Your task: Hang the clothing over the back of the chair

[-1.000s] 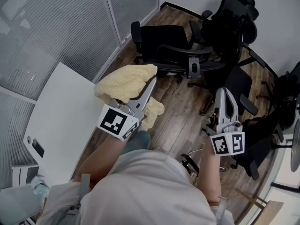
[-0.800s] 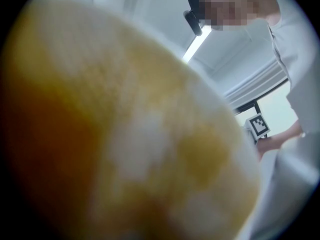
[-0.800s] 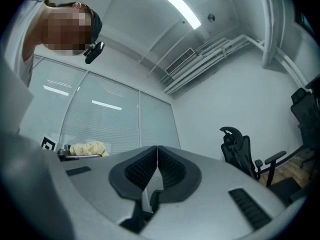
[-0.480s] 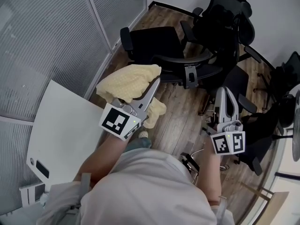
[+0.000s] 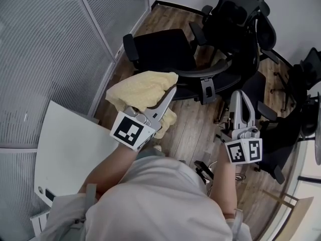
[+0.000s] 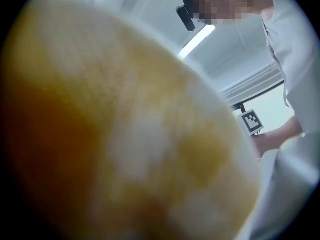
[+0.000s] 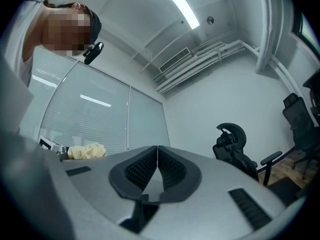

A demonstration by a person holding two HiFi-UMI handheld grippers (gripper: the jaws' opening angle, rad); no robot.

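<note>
Wood floor (image 5: pixel 190 129) spreads under everything, with a white tabletop (image 5: pixel 70 144) at the left beside a glass partition (image 5: pixel 50 44). Black office chair (image 5: pixel 160 49) stands ahead. Yellow knitted clothing (image 5: pixel 143 88) is up in the air in front of that chair, clamped in the left hand-held gripper (image 5: pixel 169 97) and draped over it. Right hand-held gripper (image 5: pixel 239 98) has its jaws pressed together on nothing.

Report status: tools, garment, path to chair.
Left tool shut on yellow knit garment, held aloft. Right tool shut, empty. Garment not yet on black office chair; nothing seen between them.
</note>
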